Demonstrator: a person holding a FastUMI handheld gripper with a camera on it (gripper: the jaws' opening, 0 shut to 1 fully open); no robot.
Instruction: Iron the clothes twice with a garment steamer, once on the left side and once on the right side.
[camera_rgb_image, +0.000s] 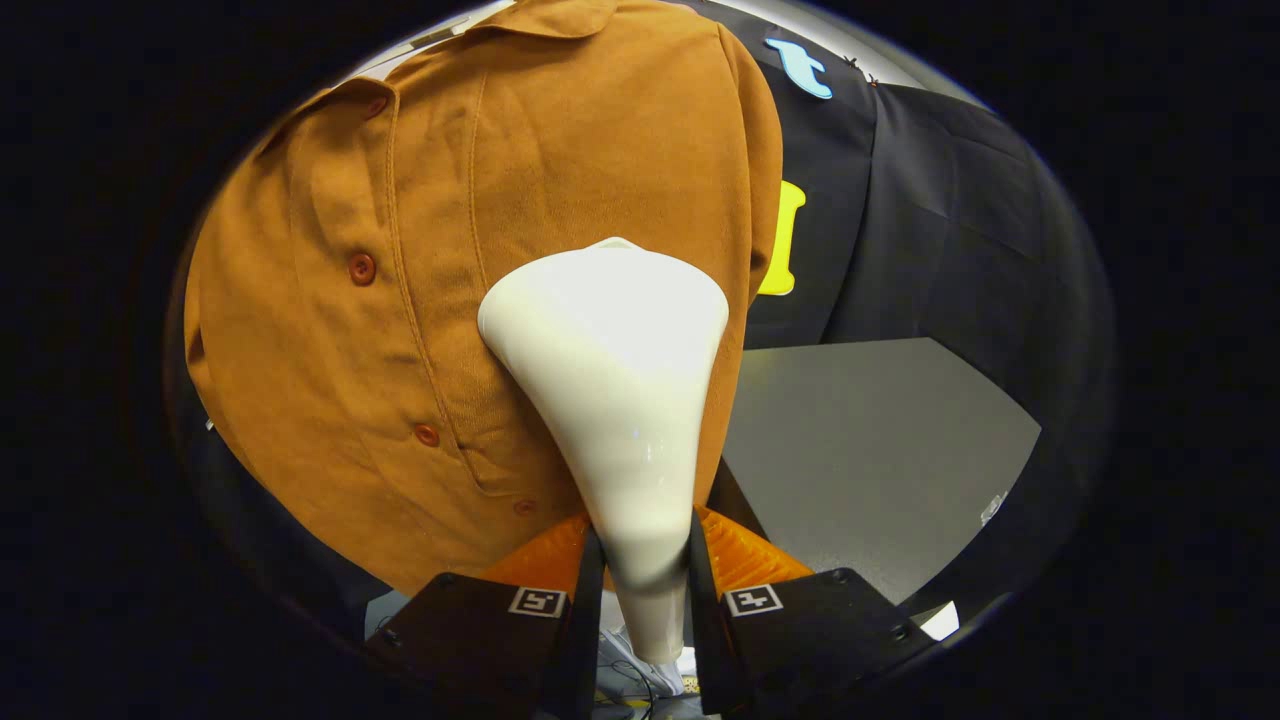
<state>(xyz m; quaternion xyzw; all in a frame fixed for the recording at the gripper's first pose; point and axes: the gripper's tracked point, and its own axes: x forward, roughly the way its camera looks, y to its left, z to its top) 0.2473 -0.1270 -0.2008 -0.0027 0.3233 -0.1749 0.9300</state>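
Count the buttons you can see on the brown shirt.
4 buttons: one by the collar, one mid-placket, one lower, one near the hem beside the steamer. More may be hidden.

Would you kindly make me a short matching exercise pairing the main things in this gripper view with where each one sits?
Things:
1. white cone-shaped plastic garment steamer
2. brown buttoned fabric shirt
3. grey flat tabletop
4. hand-held gripper

Places:
A. hanging beyond the steamer head
B. handle held between the two fingers
C. low, to the right of the shirt
D. shut on the steamer handle

Pairs: 1-B, 2-A, 3-C, 4-D
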